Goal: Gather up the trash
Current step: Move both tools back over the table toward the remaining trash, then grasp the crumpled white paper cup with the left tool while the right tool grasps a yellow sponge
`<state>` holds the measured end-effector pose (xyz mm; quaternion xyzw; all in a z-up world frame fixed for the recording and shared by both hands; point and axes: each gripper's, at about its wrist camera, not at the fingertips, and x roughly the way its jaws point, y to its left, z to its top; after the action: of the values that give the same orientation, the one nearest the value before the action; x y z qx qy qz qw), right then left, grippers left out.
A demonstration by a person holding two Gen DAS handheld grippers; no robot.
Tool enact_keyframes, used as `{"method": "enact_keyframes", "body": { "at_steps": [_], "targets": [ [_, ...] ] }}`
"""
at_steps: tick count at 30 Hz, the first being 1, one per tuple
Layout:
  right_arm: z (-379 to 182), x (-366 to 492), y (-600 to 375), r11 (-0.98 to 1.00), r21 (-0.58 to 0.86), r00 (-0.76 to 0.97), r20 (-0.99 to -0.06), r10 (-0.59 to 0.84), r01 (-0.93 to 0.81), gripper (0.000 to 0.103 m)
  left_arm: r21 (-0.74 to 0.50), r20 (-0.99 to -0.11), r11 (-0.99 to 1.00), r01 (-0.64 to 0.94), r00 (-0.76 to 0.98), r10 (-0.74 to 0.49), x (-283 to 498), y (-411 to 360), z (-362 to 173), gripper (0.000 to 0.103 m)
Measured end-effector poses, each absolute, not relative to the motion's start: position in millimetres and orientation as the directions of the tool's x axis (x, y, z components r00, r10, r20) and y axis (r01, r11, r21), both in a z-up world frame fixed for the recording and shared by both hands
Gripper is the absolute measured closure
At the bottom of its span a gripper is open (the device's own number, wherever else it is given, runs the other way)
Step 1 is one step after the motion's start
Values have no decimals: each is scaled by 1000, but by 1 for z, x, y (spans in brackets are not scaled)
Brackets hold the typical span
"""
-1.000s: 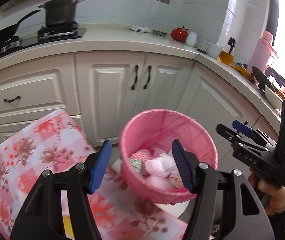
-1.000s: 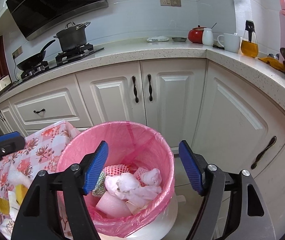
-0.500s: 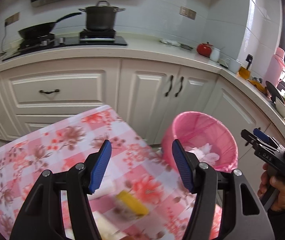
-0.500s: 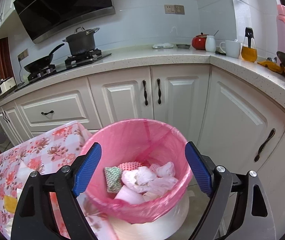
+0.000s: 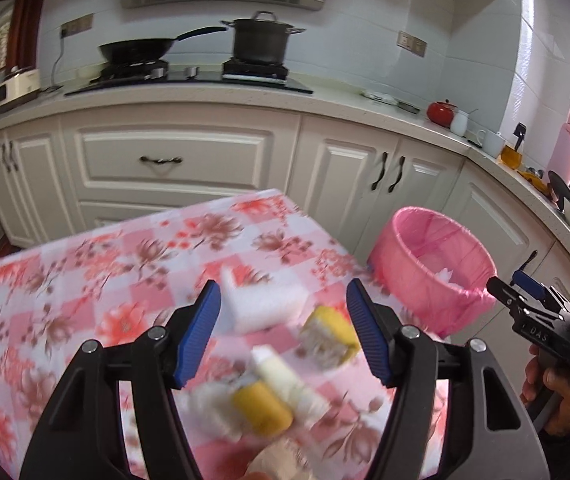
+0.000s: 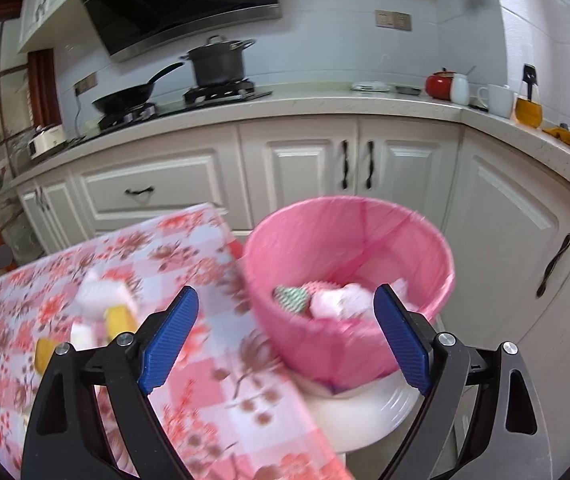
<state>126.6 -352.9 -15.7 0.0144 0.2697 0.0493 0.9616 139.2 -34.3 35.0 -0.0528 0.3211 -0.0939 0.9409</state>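
Note:
Blurred trash lies on the floral-clothed table: a white foam block, a yellow-and-white piece and a yellow roll. My left gripper hovers open just above and before them, its pads touching none. The pink-lined bin stands off the table's right corner with crumpled trash inside. My right gripper hangs over the gap between the table and the bin, its jaws opening and nothing between them. It also shows at the right of the left wrist view.
White cabinets and a counter run behind and along the right. A wok and a pot sit on the stove, a red pot and mugs further right. A person's hand holds the right gripper.
The left gripper swung left from over the bin to over the table, and the trash pieces now lie under its fingers. The right gripper drew back and left from the bin, and its jaws widened.

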Motion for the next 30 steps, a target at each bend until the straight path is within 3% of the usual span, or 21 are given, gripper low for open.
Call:
{"method": "enact_keyframes", "body": {
  "at_steps": [14, 30],
  "targets": [
    [-54, 85, -302, 979, 16, 815, -551, 180, -205, 19, -187, -623, 980, 65, 764, -170, 60, -15, -24, 36],
    [-64, 74, -292, 970, 13, 800, -563, 206, -241, 19, -241, -704, 965, 101, 666, -246, 44, -28, -72, 27]
  ]
}}
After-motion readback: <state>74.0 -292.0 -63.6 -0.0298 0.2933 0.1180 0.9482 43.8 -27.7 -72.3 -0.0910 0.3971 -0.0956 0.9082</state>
